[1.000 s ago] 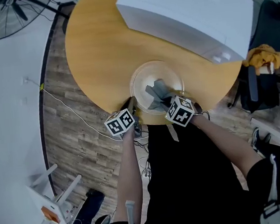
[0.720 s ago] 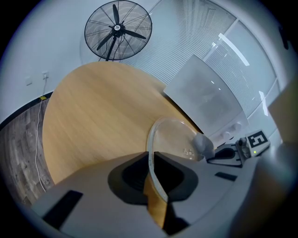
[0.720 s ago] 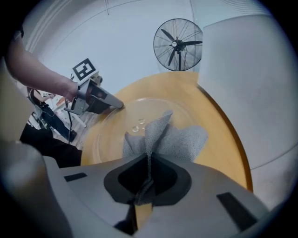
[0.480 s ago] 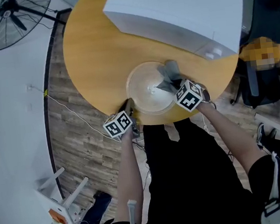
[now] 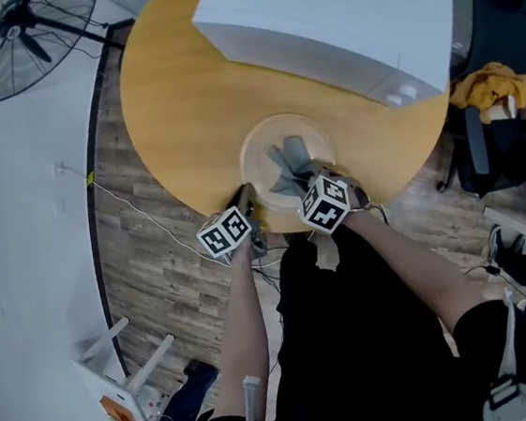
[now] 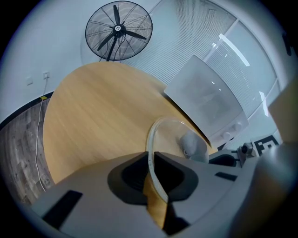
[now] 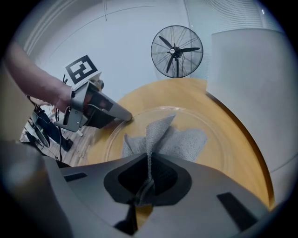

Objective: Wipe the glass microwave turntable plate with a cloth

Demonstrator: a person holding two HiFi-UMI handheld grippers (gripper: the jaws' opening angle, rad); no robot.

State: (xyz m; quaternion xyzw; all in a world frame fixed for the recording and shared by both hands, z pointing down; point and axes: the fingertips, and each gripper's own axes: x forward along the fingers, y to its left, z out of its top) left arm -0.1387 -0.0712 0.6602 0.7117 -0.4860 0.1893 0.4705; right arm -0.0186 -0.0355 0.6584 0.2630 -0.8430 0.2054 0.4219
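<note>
Snugly inside right hand-held gripper (image 7: 148, 158): cloth (image 7: 184, 139)

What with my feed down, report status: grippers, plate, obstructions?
Left hand-held gripper shut on glass plate rim. Right hand-held gripper shut on cloth, cloth on plate. Microwave behind, not blocking.

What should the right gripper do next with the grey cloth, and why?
Probably sweep the grey cloth toward the far side of the round glass plate: the right gripper pinches it near the close edge; the left gripper clamps the rim.
</note>
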